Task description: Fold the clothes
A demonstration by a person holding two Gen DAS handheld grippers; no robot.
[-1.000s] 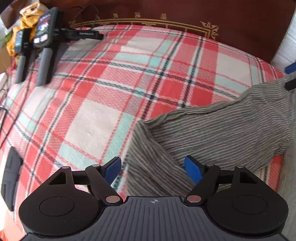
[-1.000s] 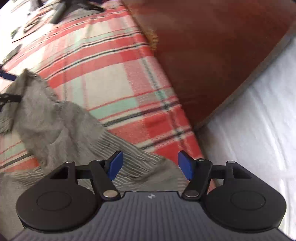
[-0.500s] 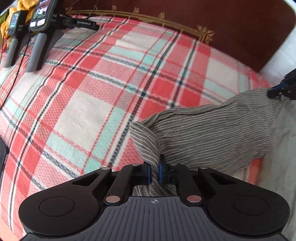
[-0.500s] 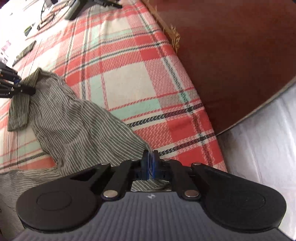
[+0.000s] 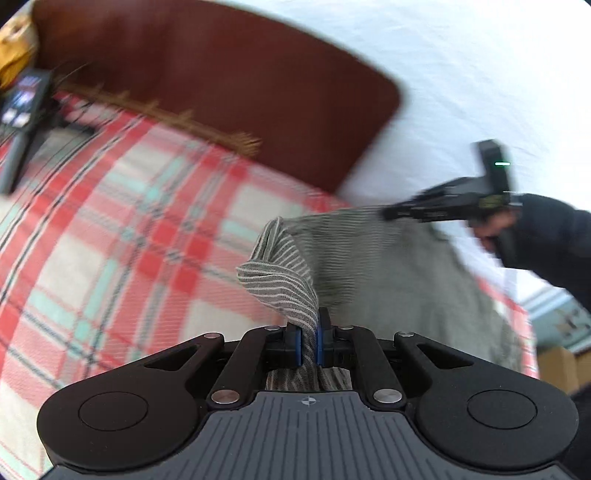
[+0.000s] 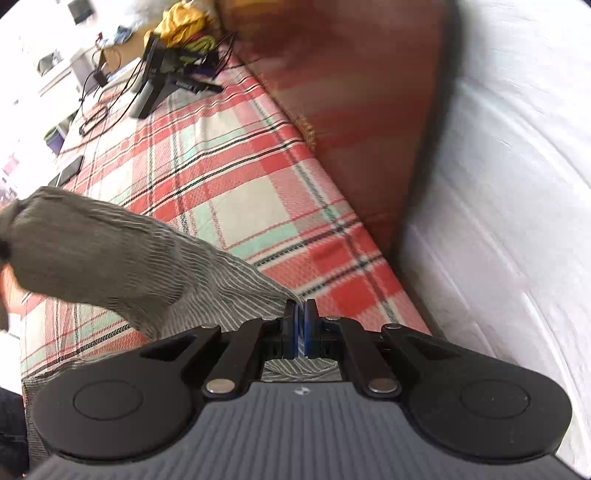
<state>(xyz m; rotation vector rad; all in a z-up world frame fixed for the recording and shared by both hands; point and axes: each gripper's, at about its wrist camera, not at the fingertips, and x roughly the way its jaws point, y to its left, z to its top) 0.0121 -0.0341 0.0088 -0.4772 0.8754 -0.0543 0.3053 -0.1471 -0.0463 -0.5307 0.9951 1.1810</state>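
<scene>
Low in the left wrist view, left gripper [image 5: 309, 341] clamped on a bunched fold of the grey striped garment [image 5: 284, 273], blue pads [image 5: 295, 343] pressed against the cloth with only its thickness between them. From that pinch, garment raised clear of the plaid bedcover [image 5: 110, 229] and stretched toward the right of the frame, blurred along its span. At the far right edge, right gripper [image 5: 391, 213] seen from outside, tips on the garment's other end, held by a hand [image 5: 491, 225] in a dark sleeve [image 5: 550, 240]. Low centre of the right wrist view, right gripper [image 6: 302, 332] closed tight on a thin edge of the same garment [image 6: 103, 254], pads nearly touching. Cloth sloped away to the left edge of that frame, lifted above the bedcover [image 6: 236, 177]. Farther back, dark brown headboard [image 6: 351, 92] along the bed's upper right side, white wall [image 6: 517, 184] beyond. Upper left, black handheld devices [image 6: 159, 77] with cables and a yellow bundle [image 6: 181, 22] at the bed's far end.
</scene>
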